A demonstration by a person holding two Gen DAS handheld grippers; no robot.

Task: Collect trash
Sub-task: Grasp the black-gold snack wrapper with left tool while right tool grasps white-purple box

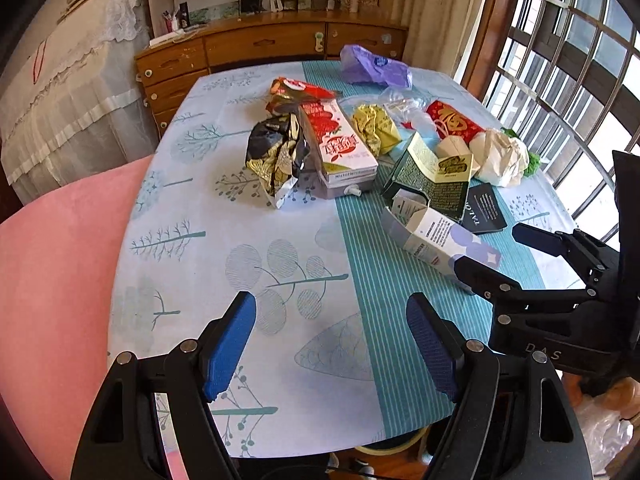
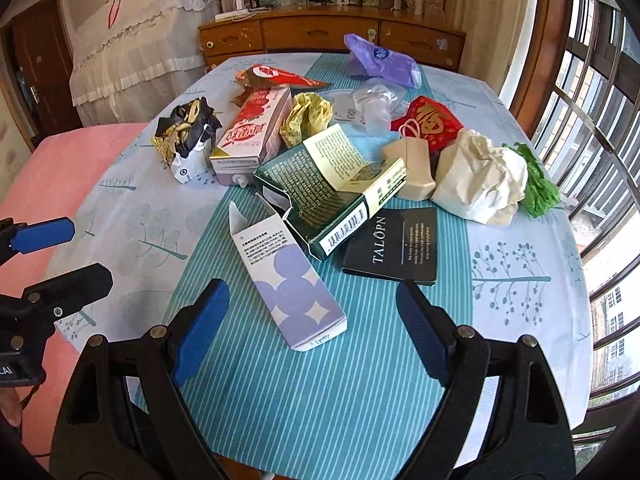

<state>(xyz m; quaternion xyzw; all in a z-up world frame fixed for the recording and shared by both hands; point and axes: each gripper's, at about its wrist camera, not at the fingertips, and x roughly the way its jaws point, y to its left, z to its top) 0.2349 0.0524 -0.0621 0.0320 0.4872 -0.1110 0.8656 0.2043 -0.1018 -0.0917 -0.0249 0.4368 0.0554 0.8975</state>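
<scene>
Evidently nothing is collected yet: both the left gripper (image 1: 330, 344) and right gripper (image 2: 312, 330) hover with fingers spread and empty, while trash, including the purple-dotted box (image 2: 288, 276), lies scattered across the tabletop (image 2: 280, 400).

Right gripper (image 2: 312, 316) open, nothing between pads, above striped tablecloth (image 2: 320, 400). White-and-purple carton (image 2: 288, 280) lying flat just ahead, touching green box (image 2: 328, 196). Black TALOPN card (image 2: 394, 246) beside. Left gripper (image 2: 60, 252) at left edge, open.

Trash (image 2: 320, 168) on table (image 2: 520, 300); dresser (image 2: 320, 32) behind.
</scene>
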